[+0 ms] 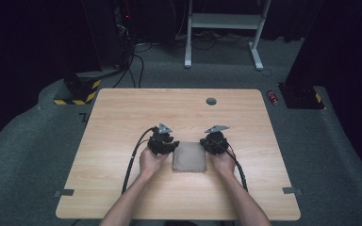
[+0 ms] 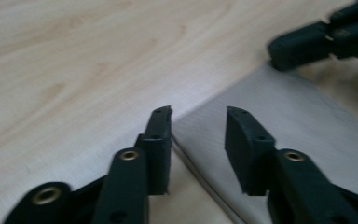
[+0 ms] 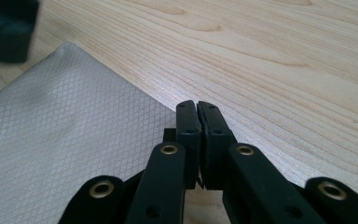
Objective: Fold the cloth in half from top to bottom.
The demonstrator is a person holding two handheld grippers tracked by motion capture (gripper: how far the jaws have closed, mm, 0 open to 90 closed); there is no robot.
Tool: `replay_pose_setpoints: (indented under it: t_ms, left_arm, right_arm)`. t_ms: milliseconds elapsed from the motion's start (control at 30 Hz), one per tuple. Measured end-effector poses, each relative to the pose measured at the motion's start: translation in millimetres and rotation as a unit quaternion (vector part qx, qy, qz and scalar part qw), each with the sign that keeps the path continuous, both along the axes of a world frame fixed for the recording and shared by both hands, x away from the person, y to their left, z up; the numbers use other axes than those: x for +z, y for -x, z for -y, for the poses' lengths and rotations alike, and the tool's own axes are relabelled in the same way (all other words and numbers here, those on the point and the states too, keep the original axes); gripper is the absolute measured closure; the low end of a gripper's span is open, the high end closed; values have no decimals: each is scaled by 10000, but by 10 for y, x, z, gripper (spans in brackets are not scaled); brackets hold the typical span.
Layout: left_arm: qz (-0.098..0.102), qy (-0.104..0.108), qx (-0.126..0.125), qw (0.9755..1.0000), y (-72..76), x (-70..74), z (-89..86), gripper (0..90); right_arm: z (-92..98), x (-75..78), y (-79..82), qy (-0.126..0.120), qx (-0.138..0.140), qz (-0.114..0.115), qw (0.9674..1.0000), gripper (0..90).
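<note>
Cloth sits flat between both; left gripper spread over its corner, right gripper pinching its edge.

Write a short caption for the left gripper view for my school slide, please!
Open left tongs straddle the corner of a folded grey cloth on a wooden table.

Light wood table w/ folded grey cloth lying flat near front-centre, small grey disc at back.
</note>
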State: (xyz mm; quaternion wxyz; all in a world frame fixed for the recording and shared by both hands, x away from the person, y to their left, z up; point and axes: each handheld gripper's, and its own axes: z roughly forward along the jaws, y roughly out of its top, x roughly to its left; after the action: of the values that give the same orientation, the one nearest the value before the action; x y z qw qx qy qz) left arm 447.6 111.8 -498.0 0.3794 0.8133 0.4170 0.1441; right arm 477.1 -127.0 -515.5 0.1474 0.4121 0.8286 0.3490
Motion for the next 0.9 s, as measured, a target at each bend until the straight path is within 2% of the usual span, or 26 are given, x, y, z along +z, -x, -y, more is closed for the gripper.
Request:
replay_pose_setpoints:
  t_ms: [100, 233, 300, 400, 567, 600, 667, 733, 800, 900]
  left_arm:
    - [18, -149, -40, 9999, 171, -24, -2, 542]
    - [-23, -303, -16, 9995, 299, -98, -34, 530]
    - [-69, -553, -34, 9984, 310, -146, -43, 537]
    - [-96, -404, 18, 9991, 343, -150, -74, 540]
    - [-85, -120, -110, 9998, 472, -114, -84, 486]
    - [-28, -106, -160, 9998, 516, -113, -75, 474]
    - [39, -242, -193, 9995, 552, -125, -64, 473]
    - [-19, -417, -200, 9989, 584, -172, -66, 472]
    - [-11, -337, -187, 9993, 618, -184, -97, 466]
    - [38, -102, -153, 9998, 667, -150, -156, 450]
  right_arm:
    - [5, 4, 0, -21, -18, -10, 10000, 860]
    - [-5, -3, 4, -3, -28, -13, 10000, 856]
    - [-5, -3, 0, 2, -22, -8, 10000, 856]
    - [7, -1, -1, -3, -32, -30, 10000, 854]
    - [16, 4, 5, 30, -31, -20, 10000, 839]
    - [18, 2, 6, 18, -35, -17, 10000, 836]
    - [22, -1, 5, 11, -39, -24, 10000, 826]
    - [29, 1, 1, -4, -56, -27, 10000, 795]
    - [52, 5, 7, -68, -81, -50, 9999, 741]
    - [101, 41, 55, -173, -88, 10, 9998, 700]
